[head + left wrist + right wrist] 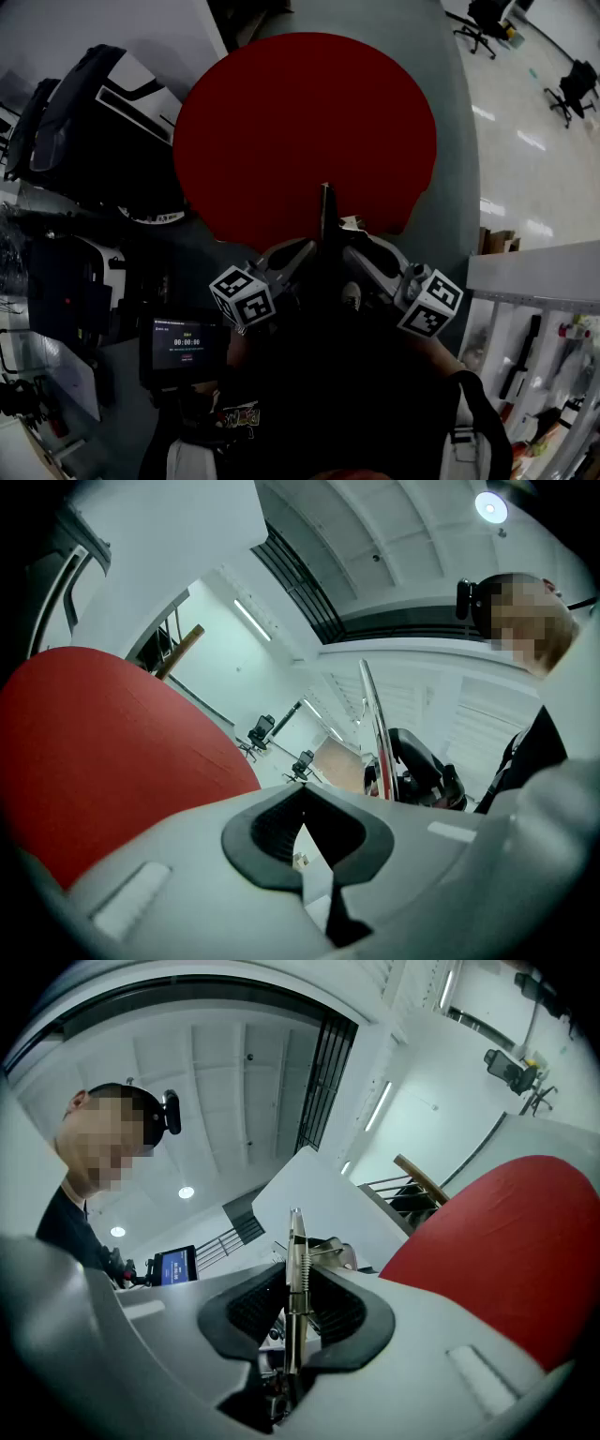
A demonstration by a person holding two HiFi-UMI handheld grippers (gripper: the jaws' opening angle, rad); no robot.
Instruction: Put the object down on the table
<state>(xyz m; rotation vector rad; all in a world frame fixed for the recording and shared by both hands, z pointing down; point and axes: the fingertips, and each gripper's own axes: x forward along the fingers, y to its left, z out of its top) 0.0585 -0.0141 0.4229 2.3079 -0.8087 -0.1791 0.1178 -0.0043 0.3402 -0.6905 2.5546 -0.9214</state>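
A thin metal tool with a spring (296, 1269) stands upright, edge-on, with my right gripper (295, 1309) shut on it. In the head view the tool (324, 214) rises as a dark blade over the near edge of the round red table (300, 122), held just above it. Both grippers sit close together there, tips turned toward each other: the left gripper (305, 251) beside the right gripper (345, 246). From the left gripper view the tool (368, 714) shows as a slim bright rod beyond my left gripper (302, 841), whose jaws stand slightly apart with nothing between them.
A black screen with a timer (186, 342) sits low on the left. Dark cases and bags (94, 122) crowd the floor at the left. Office chairs (487, 23) stand at the far right, and a white shelf unit (534, 281) flanks the right side.
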